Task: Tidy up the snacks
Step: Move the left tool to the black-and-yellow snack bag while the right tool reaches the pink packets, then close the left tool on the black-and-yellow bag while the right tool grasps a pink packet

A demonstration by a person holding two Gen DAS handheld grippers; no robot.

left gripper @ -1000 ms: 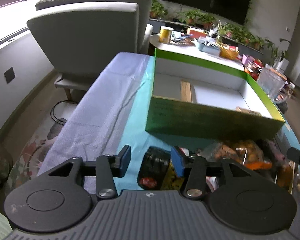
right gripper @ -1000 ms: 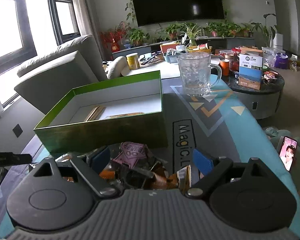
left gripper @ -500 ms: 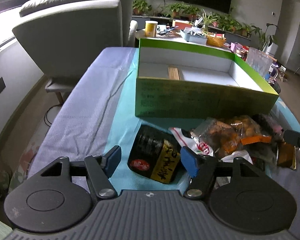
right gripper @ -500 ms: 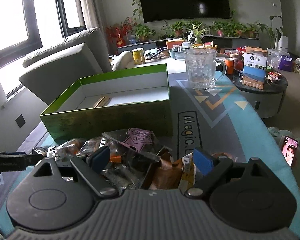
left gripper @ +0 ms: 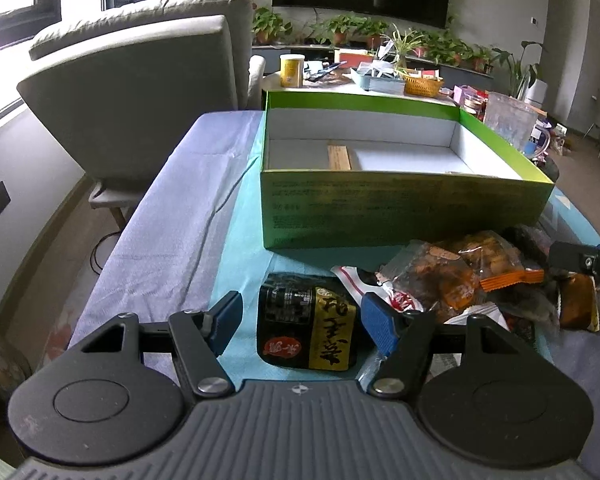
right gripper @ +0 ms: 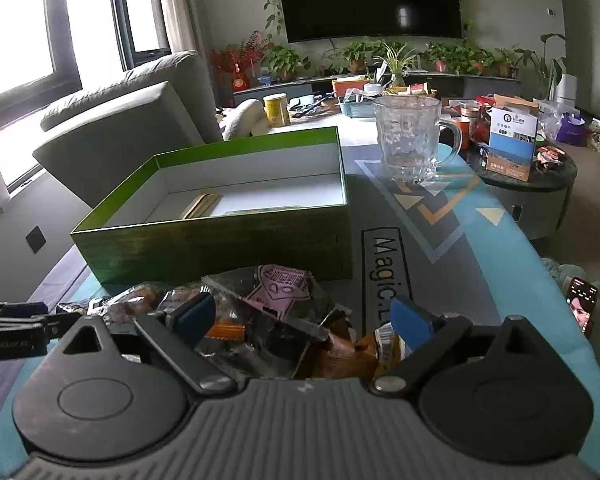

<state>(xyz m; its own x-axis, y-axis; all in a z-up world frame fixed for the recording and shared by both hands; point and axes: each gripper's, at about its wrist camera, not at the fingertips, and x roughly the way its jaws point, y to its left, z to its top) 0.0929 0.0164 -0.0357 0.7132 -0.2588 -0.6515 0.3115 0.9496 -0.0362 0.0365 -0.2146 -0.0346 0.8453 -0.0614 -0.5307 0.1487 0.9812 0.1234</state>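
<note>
The left gripper (left gripper: 302, 316) has just been opening; its jaws stand apart around the black packet (left gripper: 308, 322), near the box (left gripper: 404, 212). The packet looks light, soft and crinkly: pinch across its flat middle. The right gripper (right gripper: 304, 318) hangs apart over the snack pile (right gripper: 276, 312).

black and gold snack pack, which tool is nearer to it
Left. The left tool is open right around the black and gold snack pack; the right tool sits over the clear wrappers further along.
</note>
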